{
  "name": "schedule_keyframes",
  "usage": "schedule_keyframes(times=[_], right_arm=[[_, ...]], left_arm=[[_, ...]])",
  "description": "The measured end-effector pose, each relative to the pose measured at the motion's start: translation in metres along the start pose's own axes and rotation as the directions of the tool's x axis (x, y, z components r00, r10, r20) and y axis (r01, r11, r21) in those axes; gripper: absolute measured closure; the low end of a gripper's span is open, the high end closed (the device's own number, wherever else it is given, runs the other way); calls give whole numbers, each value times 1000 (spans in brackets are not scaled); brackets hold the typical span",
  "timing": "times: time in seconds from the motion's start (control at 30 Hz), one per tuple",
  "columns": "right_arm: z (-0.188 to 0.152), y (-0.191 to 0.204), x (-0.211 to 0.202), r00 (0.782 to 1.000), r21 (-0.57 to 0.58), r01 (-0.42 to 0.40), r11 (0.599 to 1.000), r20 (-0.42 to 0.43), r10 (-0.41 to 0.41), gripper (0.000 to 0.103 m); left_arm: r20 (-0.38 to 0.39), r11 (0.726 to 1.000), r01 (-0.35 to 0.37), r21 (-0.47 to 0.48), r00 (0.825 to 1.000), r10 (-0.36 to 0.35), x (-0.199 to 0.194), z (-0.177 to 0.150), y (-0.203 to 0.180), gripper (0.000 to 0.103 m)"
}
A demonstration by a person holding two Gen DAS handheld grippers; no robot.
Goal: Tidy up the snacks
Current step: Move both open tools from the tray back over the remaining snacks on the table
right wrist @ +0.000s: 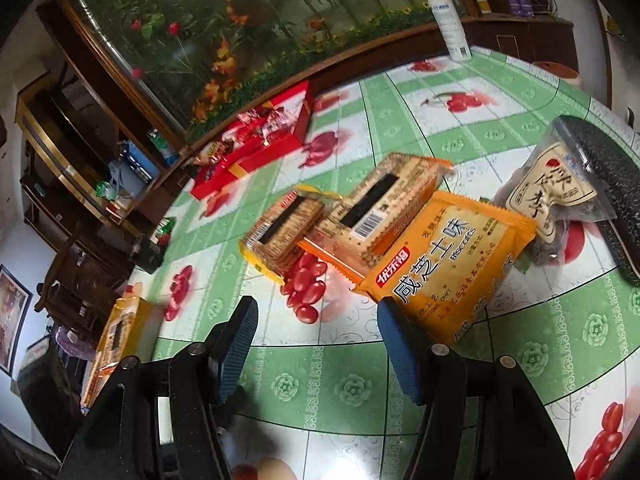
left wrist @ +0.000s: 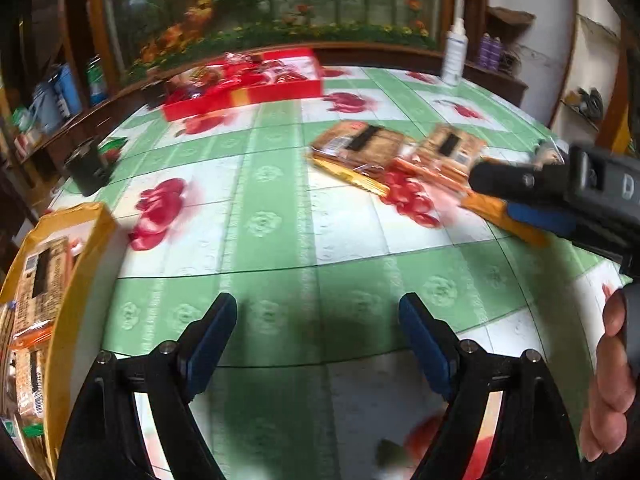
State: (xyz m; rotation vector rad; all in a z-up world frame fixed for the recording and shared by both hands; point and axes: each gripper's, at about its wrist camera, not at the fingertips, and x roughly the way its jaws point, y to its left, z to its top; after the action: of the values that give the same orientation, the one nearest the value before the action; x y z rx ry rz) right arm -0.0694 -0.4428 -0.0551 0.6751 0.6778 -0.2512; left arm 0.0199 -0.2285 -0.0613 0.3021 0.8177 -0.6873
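- The right tongs are spread and pinch nothing; one blue pad sits just at the near corner of the orange biscuit packet, the other over bare bench.
- The left tongs are likewise spread and hold nothing, hovering over the green-and-white cloth with no snack between the pads.
- Left of the left tongs, at the bench edge, a yellow box already holds cracker packs; it looks like the sorting bin.
- Ahead of the right tongs, beyond the orange packet, lie two clear-windowed cracker packs, overlapping one another.
- To the right of them a dark plum bag rests against a black object cut off by the frame.
- Far ahead a red box holds red-wrapped sweets, blurred beyond reading.
- A white spray bottle stands farthest.
- Judgement: the step is taking the orange packet; centre both pads across its near edge, since flat film slips if nipped by a corner.
- How many packs fill the yellow box is hidden.
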Motion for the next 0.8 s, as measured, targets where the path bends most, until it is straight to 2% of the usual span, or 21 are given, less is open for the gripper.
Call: schedule_keyframes(times=[0.1,0.2,0.4,0.47,0.63,0.73,0.8], right_arm=[[0,2,11,999,9,-17,1000,-31,17,37],[9,8,16,1000,-16,1,1000,-31,-1,37],[54,13,41,998,-15,38,999,-51,-39,37],[65,11,53,997,0,51,999,-57,-51,37],[86,18,79,995,-37,96,995,-36,-97,37],[94,27,94,997,-45,46,998,-67,-49,37],[98,42,107,993,-111,82,991,-70,-90,37]], left_arm=[[20,1000,6,-30,1000,-5,-3,2,10,21],[0,999,-5,-38,1000,5,0,2,14,21],[-17,993,1,-115,1000,-3,1,5,33,21],[-18,991,-18,-135,1000,16,1,6,37,21],[-38,989,-14,-148,999,9,5,6,40,21],[-20,985,-28,-172,999,25,2,8,45,21],[-13,981,-35,-189,999,34,1,9,49,21]])
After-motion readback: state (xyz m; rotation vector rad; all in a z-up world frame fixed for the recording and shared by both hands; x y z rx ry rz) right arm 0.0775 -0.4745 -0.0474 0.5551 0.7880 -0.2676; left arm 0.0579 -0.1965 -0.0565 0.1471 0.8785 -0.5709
